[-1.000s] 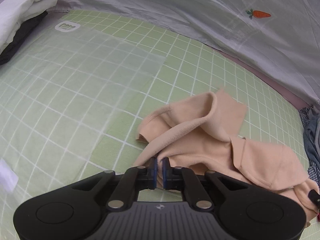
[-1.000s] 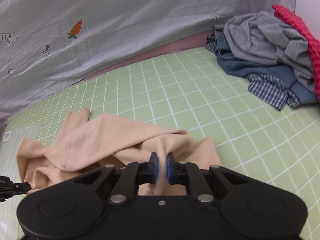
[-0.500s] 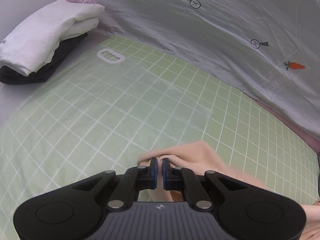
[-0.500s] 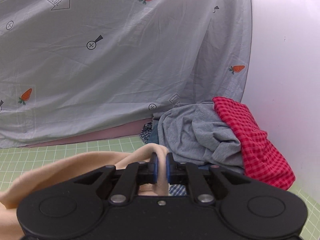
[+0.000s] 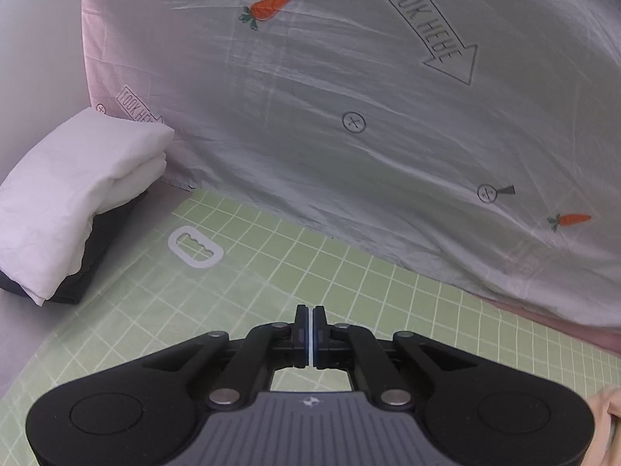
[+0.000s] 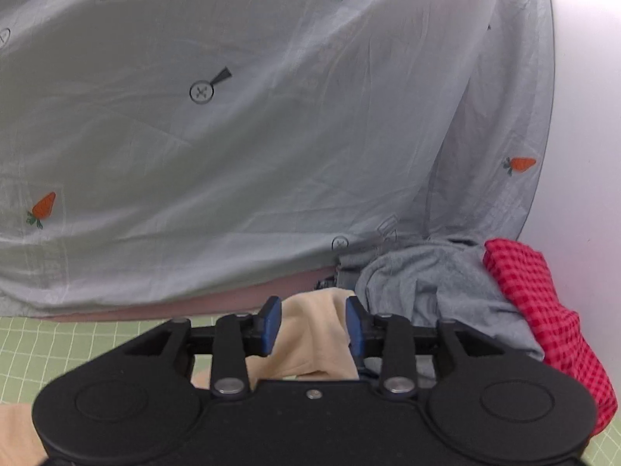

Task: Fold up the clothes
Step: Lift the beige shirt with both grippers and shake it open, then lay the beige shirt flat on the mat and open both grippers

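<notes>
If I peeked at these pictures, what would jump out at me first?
Probably the orange carrots on the big grey sheet hanging behind the green checked mat. Next, the bright red checked cloth at far right, and the peach garment between the open right hand-held gripper fingers.

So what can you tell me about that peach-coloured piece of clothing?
The peach-coloured soft knit garment looks like thin, stretchy fabric, crumpled rather than folded. In the right wrist view a bunched fold rises between the open blue-padded fingers of the right hand-held gripper, touching at least the right pad; more trails off at lower left. Behind it lies a grey garment pile. The left wrist view catches only an edge.
</notes>
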